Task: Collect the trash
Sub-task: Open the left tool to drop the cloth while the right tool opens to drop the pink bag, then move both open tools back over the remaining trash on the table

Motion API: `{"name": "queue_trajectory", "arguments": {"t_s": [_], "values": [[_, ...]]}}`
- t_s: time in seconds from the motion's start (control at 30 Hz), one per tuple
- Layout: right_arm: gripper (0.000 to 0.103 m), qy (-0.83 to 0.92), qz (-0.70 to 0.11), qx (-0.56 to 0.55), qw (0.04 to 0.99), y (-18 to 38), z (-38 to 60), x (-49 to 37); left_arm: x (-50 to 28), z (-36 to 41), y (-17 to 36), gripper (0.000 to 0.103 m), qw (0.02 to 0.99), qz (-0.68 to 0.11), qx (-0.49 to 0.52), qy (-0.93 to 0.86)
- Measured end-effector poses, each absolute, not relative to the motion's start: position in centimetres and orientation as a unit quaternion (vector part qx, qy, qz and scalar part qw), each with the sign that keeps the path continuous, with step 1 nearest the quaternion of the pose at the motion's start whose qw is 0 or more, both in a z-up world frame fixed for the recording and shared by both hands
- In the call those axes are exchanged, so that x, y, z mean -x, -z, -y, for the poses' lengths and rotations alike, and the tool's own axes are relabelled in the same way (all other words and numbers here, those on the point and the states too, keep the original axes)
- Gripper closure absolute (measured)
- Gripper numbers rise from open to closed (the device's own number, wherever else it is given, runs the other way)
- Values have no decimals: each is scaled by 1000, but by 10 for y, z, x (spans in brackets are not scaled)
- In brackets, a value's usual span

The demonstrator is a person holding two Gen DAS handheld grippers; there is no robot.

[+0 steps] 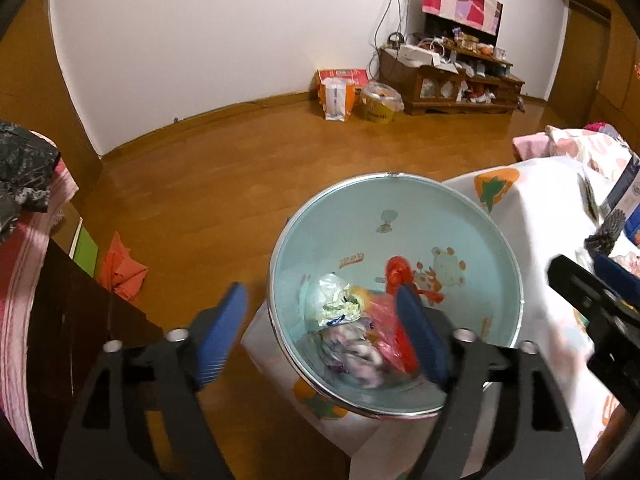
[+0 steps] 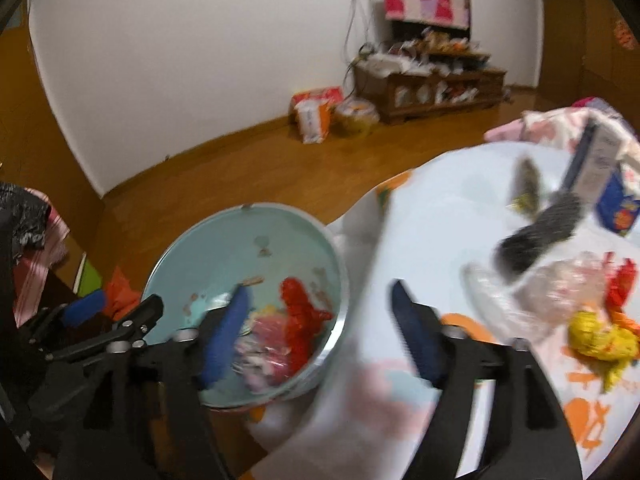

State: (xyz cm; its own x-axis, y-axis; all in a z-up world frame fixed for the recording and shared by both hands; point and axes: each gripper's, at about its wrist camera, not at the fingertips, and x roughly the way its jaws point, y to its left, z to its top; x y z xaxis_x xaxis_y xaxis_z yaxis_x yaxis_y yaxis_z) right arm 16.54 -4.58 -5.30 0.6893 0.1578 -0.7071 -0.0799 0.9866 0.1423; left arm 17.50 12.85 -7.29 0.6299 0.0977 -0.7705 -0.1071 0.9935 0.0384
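Now both sets of fingers spread, empty: left fingers (image 1: 320, 336) over pale-blue bin (image 1: 472, 200) beside bench (image 2: 440, 184), wrappers (image 1: 352, 332) already inside; right fingers (image 2: 320, 330) straddle bin rim, likely turning toward yellow wrapper (image 2: 600, 338) and clear bag (image 2: 560, 284) left on bench.

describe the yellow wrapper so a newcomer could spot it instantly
Find the table under its white printed cloth, right of the pale blue bin. At its right edge sits a trash pile; the yellow wrapper is the crumpled bright-yellow lump, below the clear bag.
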Motion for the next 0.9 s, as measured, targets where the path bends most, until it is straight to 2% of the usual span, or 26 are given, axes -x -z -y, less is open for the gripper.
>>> {"name": "queue_trajectory", "arguments": {"t_s": [0.03,0.17,0.5,0.9], "values": [[13,-57,-380,-47,922,50,51,-159,-172,-127,70,20,905,-422,4,-58],[8,-23,-375,-53,925,49,76,-141,-156,-118,60,11,910,-408,-6,-68],[6,10,-379,-95,920,52,138,-100,-122,-74,51,7,914,-402,-35,-50],[6,52,-382,-128,914,64,210,-54,-94,8,73,7,898,-432,-69,41]]}}
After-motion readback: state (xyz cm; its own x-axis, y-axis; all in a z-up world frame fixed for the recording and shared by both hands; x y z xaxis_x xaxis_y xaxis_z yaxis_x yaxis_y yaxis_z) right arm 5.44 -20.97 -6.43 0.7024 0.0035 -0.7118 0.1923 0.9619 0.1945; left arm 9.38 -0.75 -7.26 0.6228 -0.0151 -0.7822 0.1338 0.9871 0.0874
